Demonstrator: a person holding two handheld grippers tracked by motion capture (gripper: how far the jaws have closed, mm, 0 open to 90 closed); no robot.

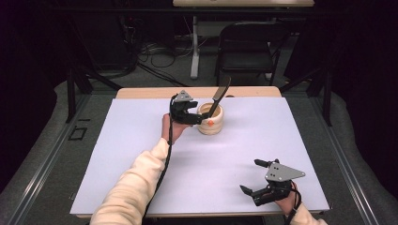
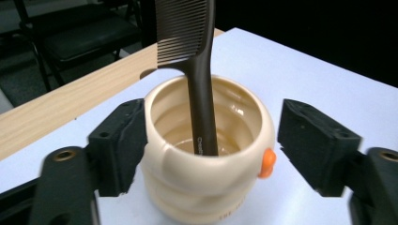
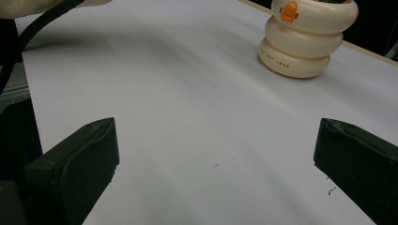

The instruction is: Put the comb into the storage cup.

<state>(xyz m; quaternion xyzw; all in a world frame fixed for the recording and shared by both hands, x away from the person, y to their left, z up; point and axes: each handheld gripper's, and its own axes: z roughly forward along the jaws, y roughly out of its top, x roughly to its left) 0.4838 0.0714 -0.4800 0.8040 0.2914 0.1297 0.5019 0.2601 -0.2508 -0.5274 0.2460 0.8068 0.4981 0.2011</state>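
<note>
Near the far edge of a white-covered table (image 1: pixel 141 154), a cream ribbed cup (image 1: pixel 210 119) with an orange duck's bill on its side stands upright, a dark brown comb (image 1: pixel 219 95) propped inside it, handle down and teeth up. The left gripper (image 1: pixel 199 117) sits against the cup's left side; in the left gripper view the cup (image 2: pixel 206 159) lies between its two black jaws, the near-left jaw at or just off the wall, the other clear of it with table showing in the gap, so nothing is clamped. The comb (image 2: pixel 195 70) carries small pale lettering low on its handle, too fine to read, and its upper teeth are cut off by the frame. Faint writing also runs round the base ring of the cup; in the right gripper view the cup (image 3: pixel 305 37) shows it as dark capitals, blurred, perhaps ending in "SWAN". Its rim is cropped there. The right gripper (image 1: pixel 256 178) rests at the near right corner of the table, well apart from the cup, jaws spread wide with nothing between them.
</note>
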